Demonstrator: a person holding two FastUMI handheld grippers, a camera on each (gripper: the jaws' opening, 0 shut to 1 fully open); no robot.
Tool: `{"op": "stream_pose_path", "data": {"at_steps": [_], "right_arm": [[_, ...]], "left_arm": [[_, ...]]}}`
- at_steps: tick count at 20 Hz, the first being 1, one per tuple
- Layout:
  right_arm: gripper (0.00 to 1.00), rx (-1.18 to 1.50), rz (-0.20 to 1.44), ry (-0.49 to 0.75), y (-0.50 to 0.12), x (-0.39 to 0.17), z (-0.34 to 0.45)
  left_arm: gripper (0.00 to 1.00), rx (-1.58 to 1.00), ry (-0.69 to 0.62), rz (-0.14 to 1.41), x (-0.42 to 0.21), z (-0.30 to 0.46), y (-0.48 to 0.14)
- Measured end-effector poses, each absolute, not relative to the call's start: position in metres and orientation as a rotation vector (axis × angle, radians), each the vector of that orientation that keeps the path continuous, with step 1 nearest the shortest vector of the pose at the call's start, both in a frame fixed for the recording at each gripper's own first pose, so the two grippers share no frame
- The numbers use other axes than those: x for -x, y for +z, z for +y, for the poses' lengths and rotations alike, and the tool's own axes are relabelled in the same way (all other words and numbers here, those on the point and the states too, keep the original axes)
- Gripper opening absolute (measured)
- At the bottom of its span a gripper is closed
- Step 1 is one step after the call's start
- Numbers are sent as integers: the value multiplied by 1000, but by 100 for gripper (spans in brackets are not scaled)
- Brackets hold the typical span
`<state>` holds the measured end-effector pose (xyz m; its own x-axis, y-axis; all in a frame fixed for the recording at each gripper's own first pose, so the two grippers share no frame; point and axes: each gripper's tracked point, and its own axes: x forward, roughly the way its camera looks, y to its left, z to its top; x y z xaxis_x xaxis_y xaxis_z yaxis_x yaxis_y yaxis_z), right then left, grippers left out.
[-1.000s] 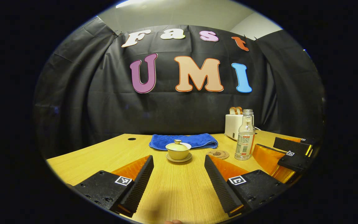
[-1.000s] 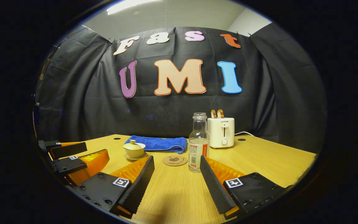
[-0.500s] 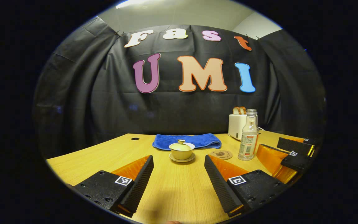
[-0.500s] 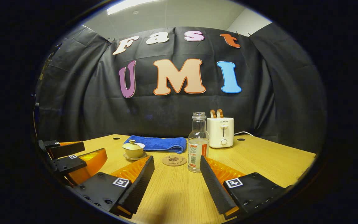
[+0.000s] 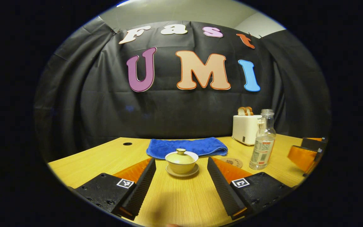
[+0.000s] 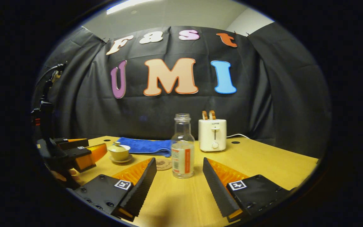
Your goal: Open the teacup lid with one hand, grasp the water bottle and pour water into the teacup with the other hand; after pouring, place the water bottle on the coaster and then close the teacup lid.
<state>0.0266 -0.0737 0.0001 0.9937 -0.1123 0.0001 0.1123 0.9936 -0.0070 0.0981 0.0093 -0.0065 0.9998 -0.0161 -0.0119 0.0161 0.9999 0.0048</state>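
the left gripper (image 5: 181, 176) is spread wide and empty above the light wooden table (image 5: 90, 160), the lidded pale yellow ceramic teacup on its saucer (image 5: 181, 162) straight ahead at 12 o'clock between its fingers, untouched. the right gripper (image 6: 176, 176) is likewise released, the clear glass water bottle with a red-and-white label (image 6: 182, 148) upright at 12 o'clock ahead of it. the round brown coaster (image 6: 163, 164) lies just beside the bottle at 9 o'clock. a folded blue towel (image 5: 186, 147) and a white toaster (image 6: 212, 135) sit behind.
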Motion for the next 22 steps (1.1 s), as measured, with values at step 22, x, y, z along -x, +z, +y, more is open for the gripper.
{"op": "stream_pose_path", "data": {"at_steps": [22], "right_arm": [[94,15,-6,-253,3,-26,-151]], "left_arm": [[96,-93,15,109,-207,4,-20]]}}
